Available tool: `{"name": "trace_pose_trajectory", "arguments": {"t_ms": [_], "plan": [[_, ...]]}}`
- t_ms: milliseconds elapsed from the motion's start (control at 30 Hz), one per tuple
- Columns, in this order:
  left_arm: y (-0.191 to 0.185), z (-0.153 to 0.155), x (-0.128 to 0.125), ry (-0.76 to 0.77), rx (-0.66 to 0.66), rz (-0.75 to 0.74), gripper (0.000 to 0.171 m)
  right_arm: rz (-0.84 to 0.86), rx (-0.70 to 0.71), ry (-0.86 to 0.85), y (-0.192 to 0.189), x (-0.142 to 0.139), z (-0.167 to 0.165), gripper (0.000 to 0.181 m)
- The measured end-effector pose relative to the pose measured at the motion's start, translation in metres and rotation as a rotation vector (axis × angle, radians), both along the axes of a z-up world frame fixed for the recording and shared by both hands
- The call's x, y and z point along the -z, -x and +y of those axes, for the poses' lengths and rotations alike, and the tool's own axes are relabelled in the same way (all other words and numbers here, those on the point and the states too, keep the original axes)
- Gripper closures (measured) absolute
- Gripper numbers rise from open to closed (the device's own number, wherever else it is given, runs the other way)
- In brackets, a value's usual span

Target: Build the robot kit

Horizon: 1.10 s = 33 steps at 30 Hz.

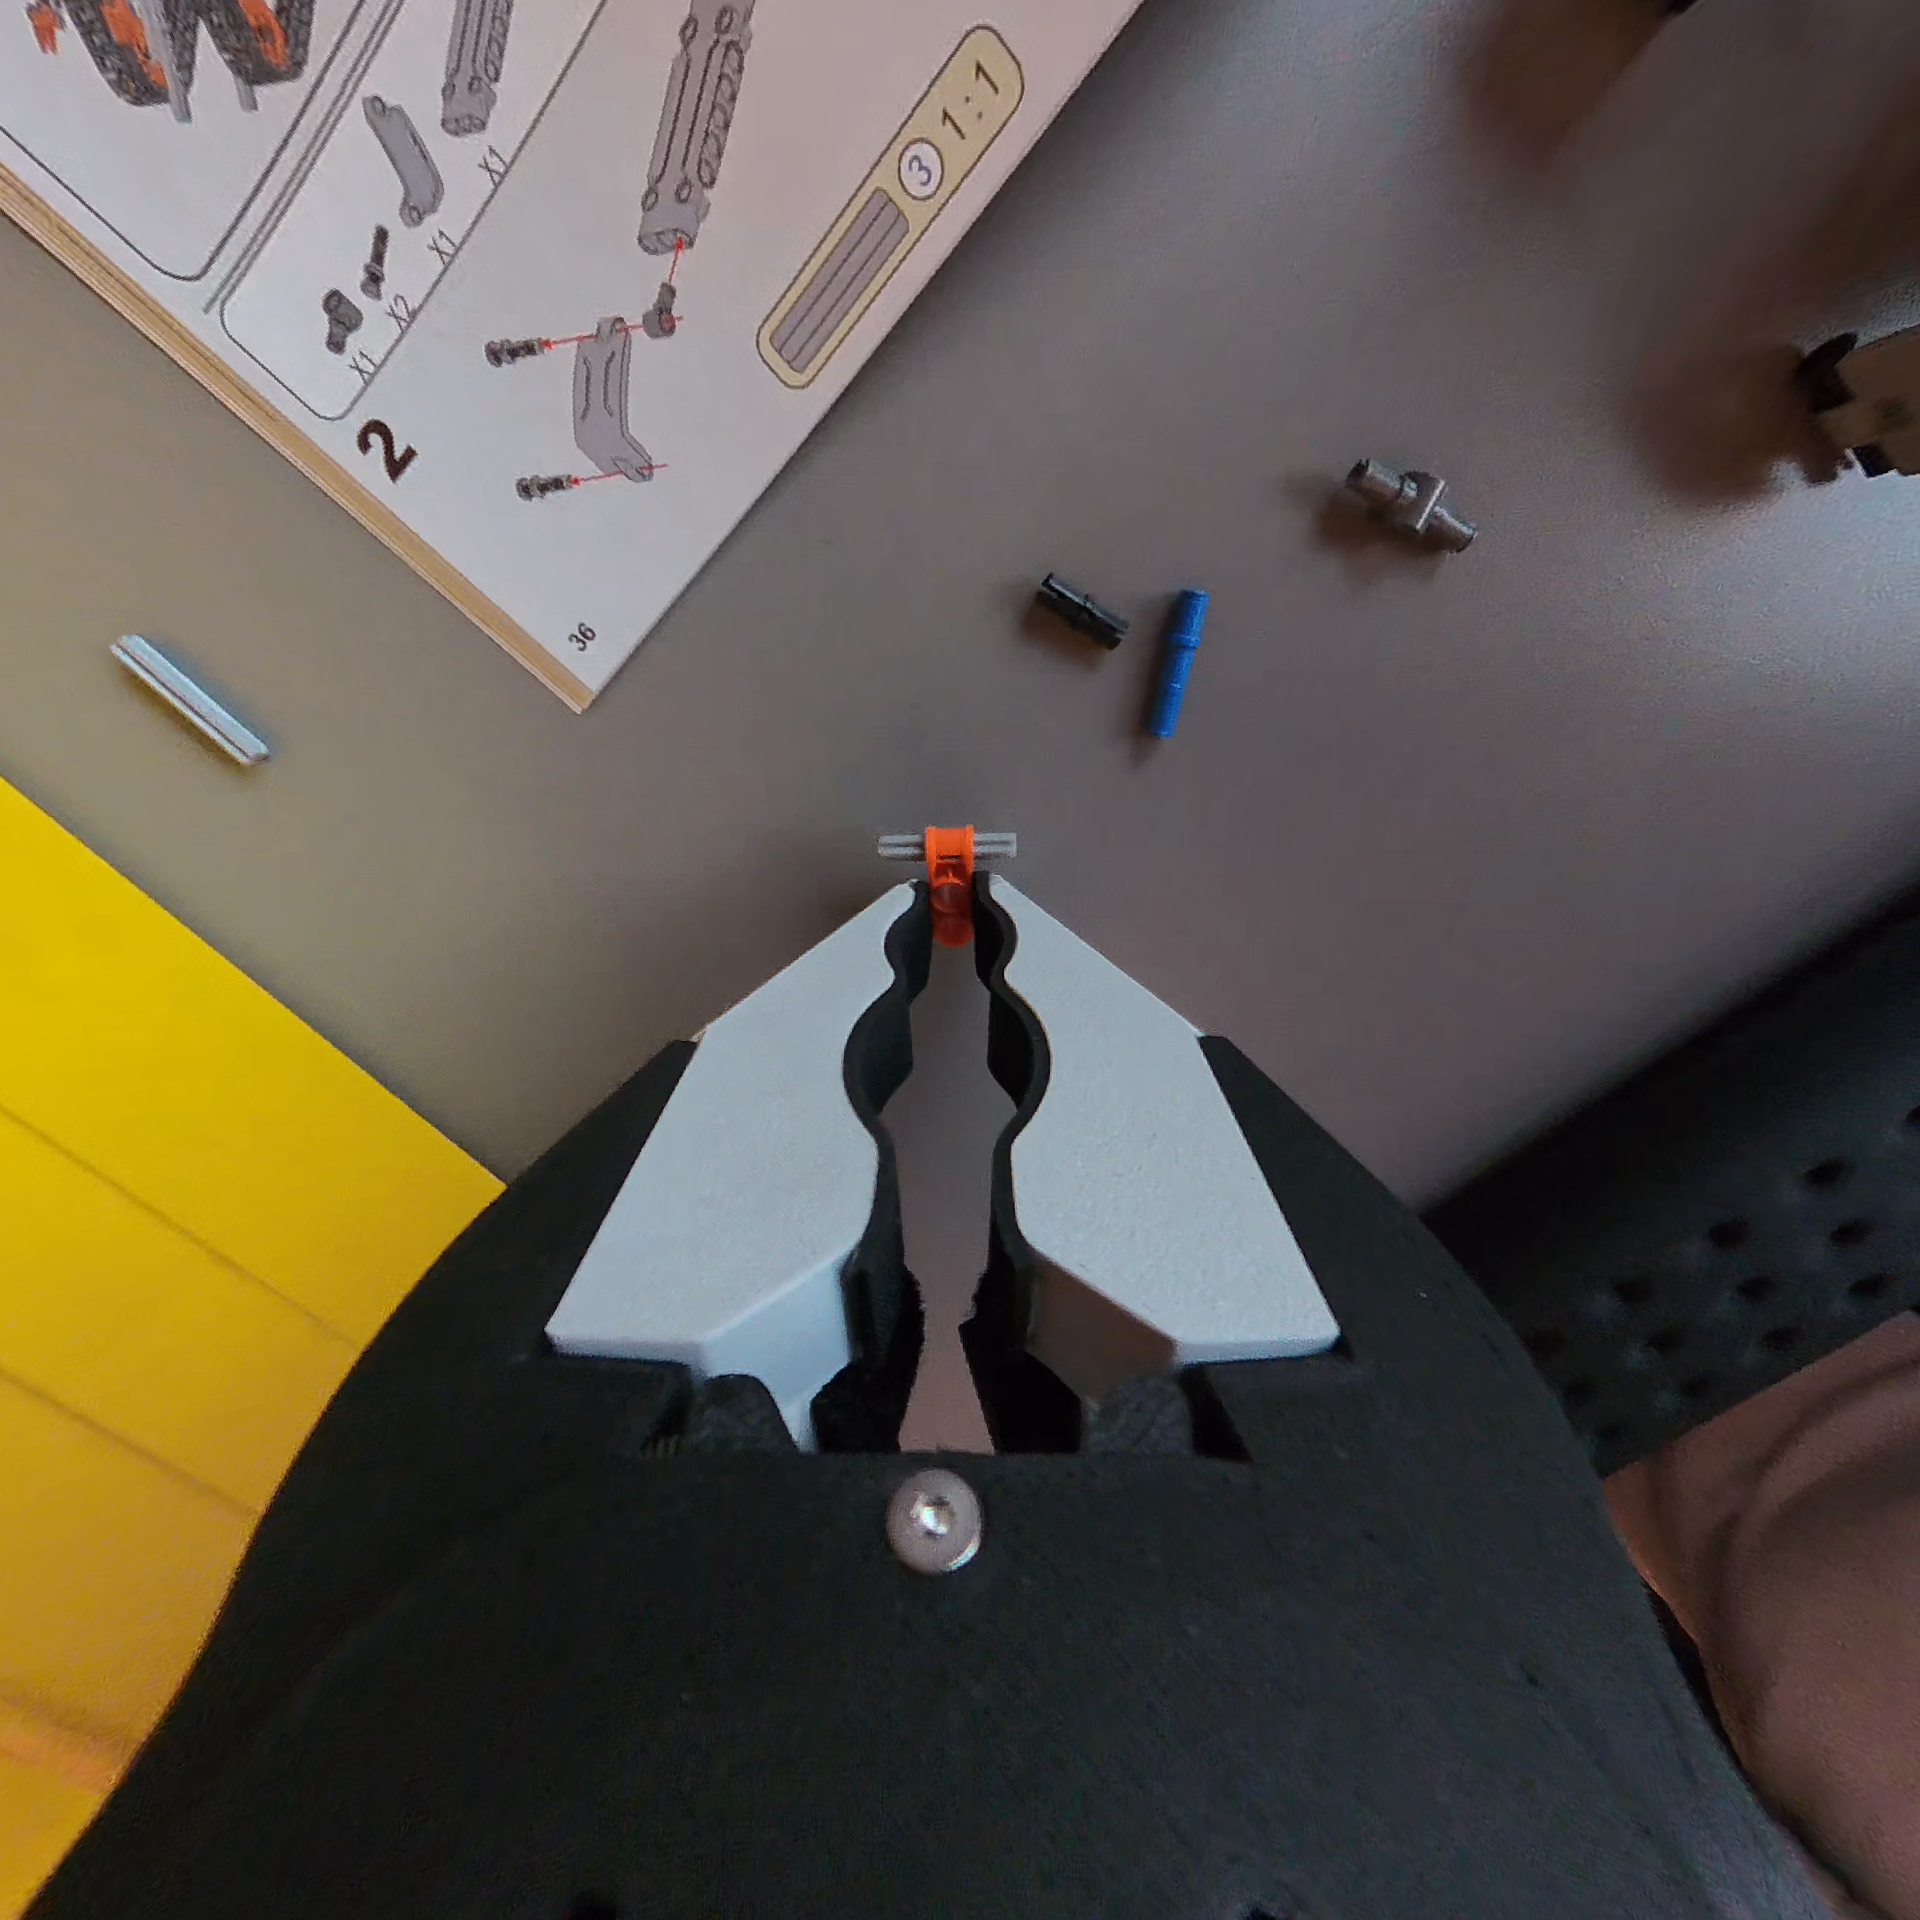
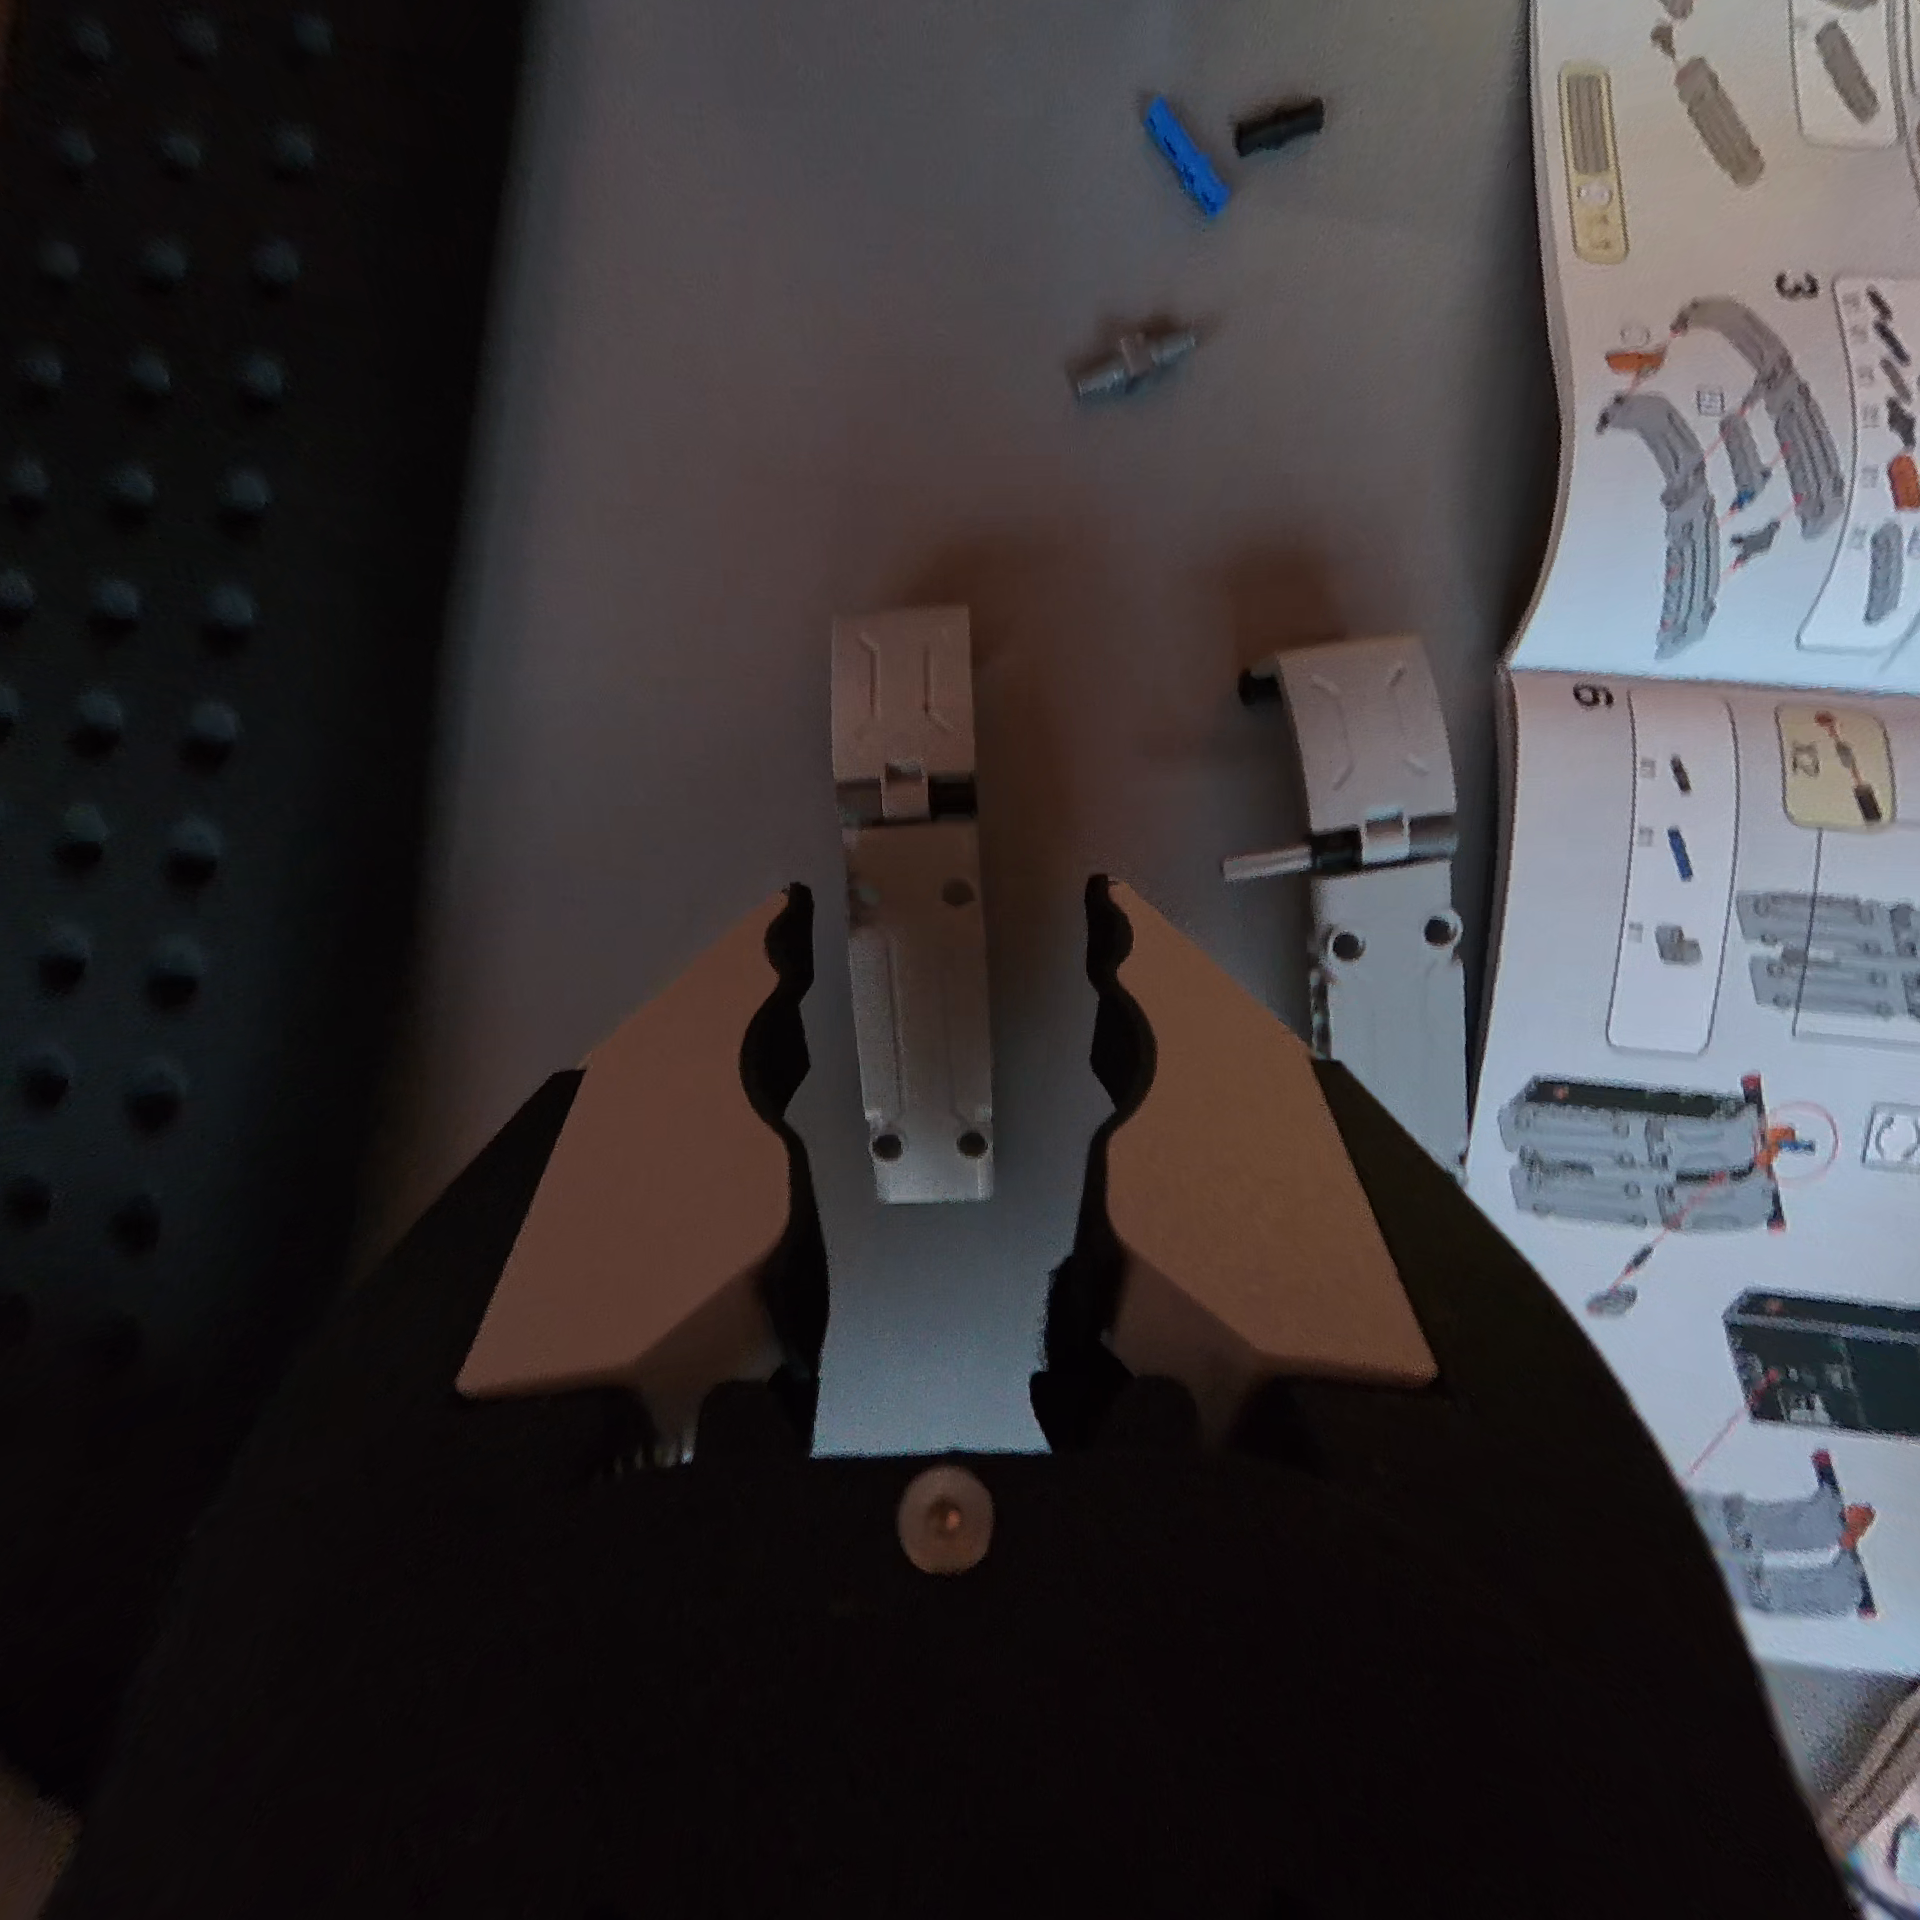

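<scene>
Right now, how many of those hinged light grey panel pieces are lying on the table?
2. One hinged grey panel lies between the open right gripper fingers; the other lies to its right, beside the instruction booklet. More may be hidden.

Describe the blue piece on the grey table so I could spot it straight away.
Start at the instruction booklet on the grey table and look just past its corner. The blue pin lies between the left gripper and a grey connector, beside a shorter black pin; it alone is blue.
</scene>
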<state>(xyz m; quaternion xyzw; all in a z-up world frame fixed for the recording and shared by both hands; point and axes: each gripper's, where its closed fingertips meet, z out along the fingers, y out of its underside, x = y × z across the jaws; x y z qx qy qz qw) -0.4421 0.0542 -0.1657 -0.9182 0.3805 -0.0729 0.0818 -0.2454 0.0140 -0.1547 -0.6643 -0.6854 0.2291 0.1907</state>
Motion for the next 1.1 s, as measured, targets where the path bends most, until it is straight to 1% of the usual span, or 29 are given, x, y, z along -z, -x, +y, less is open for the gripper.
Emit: {"name": "trace_pose_trajectory", "arguments": {"t_ms": [167,267,400,567,700,733,833,967,1100], "plan": [[0.001,-0.006,0.0,0.014,0.014,0.016,0.166,0.044,0.081,0.016,-0.019,-0.014,0.01,0.128],[0.001,-0.008,0.0,0.023,0.017,0.017,0.166,0.043,0.099,0.012,-0.023,-0.014,0.014,0.128],[0.004,-0.012,0.0,0.062,0.007,0.022,0.166,0.016,0.08,0.003,-0.021,-0.009,0.011,0.128],[0.01,-0.021,0.001,0.156,-0.002,0.068,0.166,0.017,0.054,0.012,-0.018,-0.009,0.005,0.128],[0.007,-0.018,0.001,0.177,-0.01,0.081,0.166,0.015,0.03,0.028,-0.013,-0.005,0.001,0.129],[0.006,-0.017,0.001,0.179,-0.015,0.082,0.166,0.0,0.022,0.03,-0.013,-0.002,-0.001,0.131],[0.004,-0.015,0.001,0.18,-0.019,0.092,0.166,-0.045,-0.011,0.05,-0.019,0.005,-0.006,0.155],[0.004,-0.016,0.001,0.179,-0.007,0.104,0.166,-0.041,0.014,0.042,-0.028,0.005,0.001,0.156],[0.004,-0.019,0.001,0.223,0.013,0.139,0.166,-0.012,0.027,0.077,-0.038,0.004,0.003,0.156]]}}
